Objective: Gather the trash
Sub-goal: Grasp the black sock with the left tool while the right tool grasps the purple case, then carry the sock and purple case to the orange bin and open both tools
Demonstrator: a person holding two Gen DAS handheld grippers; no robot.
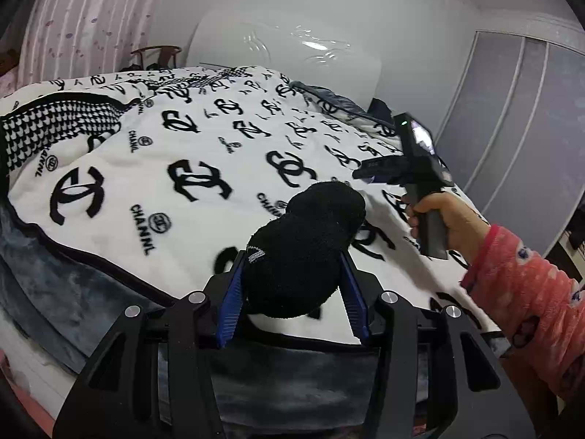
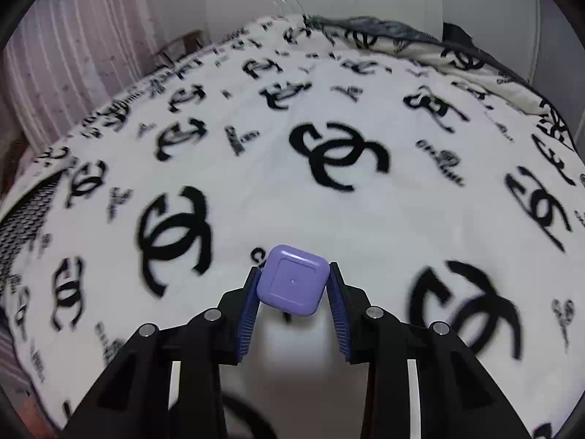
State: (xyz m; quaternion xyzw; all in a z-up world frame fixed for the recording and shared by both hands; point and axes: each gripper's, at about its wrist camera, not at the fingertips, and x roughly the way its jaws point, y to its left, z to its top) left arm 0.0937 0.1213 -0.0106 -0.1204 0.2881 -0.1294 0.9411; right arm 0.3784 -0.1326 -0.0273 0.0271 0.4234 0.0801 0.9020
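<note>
- Left wrist view: the left gripper (image 1: 292, 259) clamps a black fuzzy sock (image 1: 305, 252) between its blue pads, above the white logo-print blanket (image 1: 204, 139). Farther right, a hand (image 1: 444, 219) in a pink sleeve holds the right gripper (image 1: 360, 175).
- Right wrist view: the right gripper (image 2: 292, 272) pinches a small purple square case (image 2: 291, 284) at its fingertips, above the same blanket (image 2: 402, 219).

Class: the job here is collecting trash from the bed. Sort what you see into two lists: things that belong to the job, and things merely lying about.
Part of the job:
- black fuzzy sock, gripped in the left hand-held gripper
- small purple square case, gripped in the right hand-held gripper

Just lying about:
- logo-print blanket
- wooden chair
- white headboard
- pink curtain
</note>
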